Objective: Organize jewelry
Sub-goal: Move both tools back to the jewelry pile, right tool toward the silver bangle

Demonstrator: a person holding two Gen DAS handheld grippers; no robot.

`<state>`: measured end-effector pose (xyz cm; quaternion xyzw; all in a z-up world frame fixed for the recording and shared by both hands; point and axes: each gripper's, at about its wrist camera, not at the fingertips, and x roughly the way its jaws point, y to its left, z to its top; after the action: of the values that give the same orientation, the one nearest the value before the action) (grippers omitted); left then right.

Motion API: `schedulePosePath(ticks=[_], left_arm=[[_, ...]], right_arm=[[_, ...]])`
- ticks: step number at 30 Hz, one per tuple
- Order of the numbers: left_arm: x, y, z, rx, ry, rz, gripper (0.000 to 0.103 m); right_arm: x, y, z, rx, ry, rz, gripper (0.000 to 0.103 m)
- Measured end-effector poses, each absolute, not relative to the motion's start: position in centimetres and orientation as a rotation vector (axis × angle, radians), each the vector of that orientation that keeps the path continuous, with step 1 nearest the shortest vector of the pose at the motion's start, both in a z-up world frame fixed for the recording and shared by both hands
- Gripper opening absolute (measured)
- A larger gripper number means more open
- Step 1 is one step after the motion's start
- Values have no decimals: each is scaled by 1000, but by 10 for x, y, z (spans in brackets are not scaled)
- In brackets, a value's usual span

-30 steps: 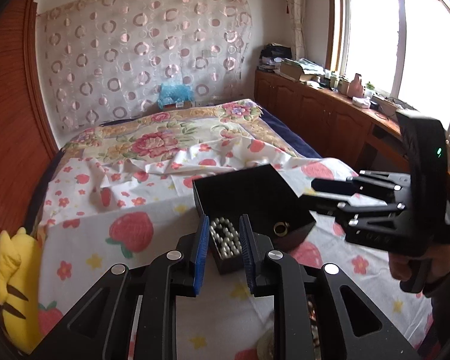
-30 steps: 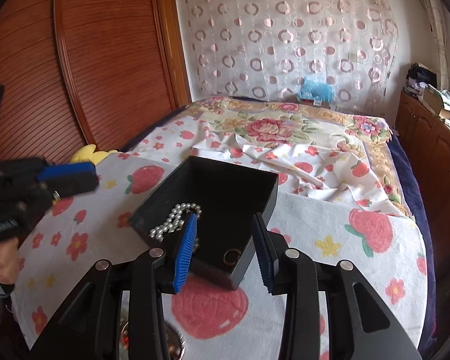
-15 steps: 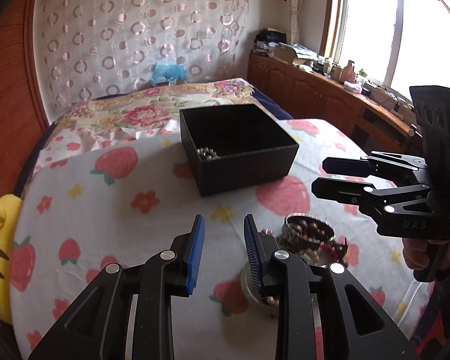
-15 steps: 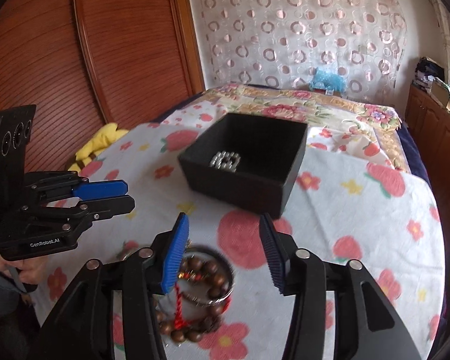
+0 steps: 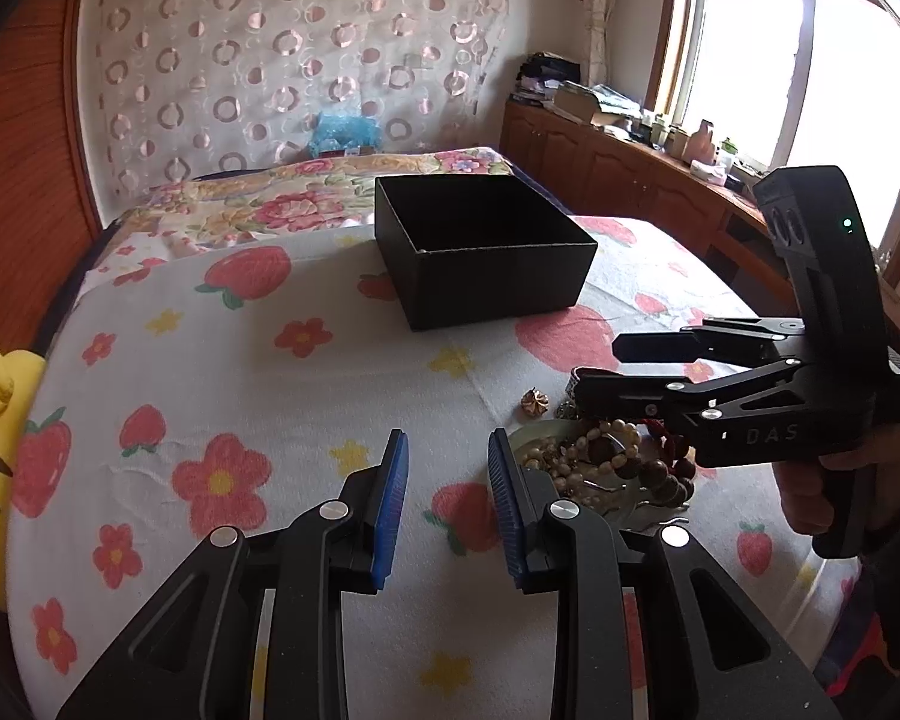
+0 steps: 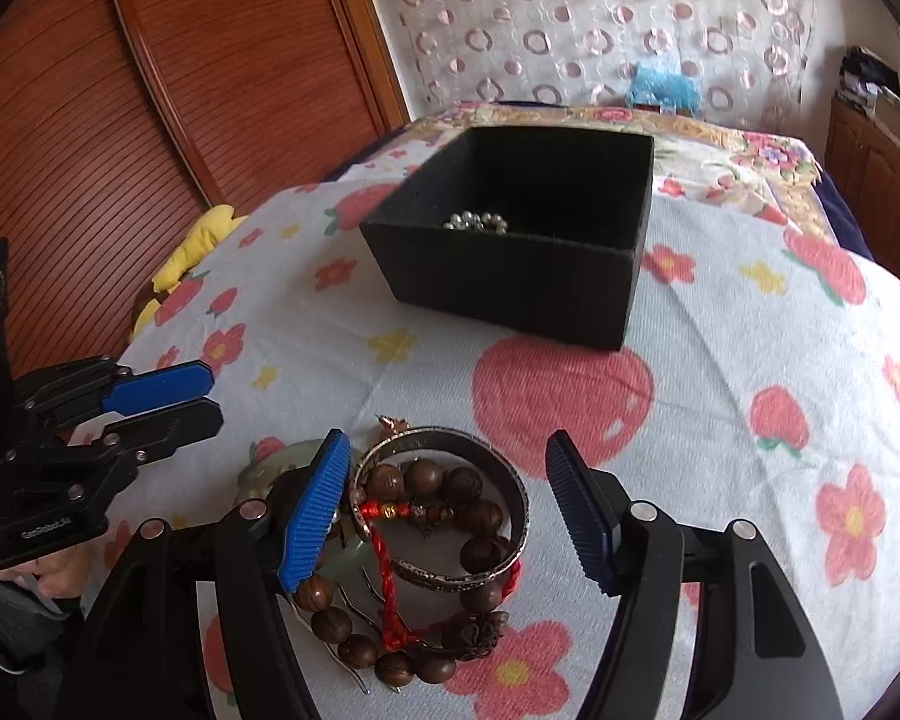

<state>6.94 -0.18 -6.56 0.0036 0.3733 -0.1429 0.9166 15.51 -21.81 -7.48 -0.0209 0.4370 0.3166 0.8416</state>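
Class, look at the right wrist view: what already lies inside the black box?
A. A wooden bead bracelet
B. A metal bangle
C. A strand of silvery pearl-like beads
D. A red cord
C: silvery beads show over the near wall of the black box.

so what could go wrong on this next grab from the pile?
1. The right gripper hangs open over the metal bangle, but the wooden bead bracelet and red cord lie through it. Lifting one may drag the rest.
2. The pile partly sits on a pale green dish; a snagged pull could shift it.
3. The left gripper waits open close beside the pile, so the two could bump.
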Motion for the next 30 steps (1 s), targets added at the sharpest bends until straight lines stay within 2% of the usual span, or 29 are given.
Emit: schedulePosePath(ticks=[14, 16, 20, 30], left_arm=[[64, -5, -65, 6, 766, -299, 27], [64, -6, -66, 6, 770, -299, 27], [63, -8, -66, 9, 770, -300, 27], [63, -9, -66, 6, 772, -304, 27]], right_arm=[[156, -225, -82, 27, 980, 694, 70], [157, -224, -83, 38, 988, 714, 63], [157, -223, -83, 33, 990, 714, 62], [159, -232, -60, 16, 903, 677, 62]])
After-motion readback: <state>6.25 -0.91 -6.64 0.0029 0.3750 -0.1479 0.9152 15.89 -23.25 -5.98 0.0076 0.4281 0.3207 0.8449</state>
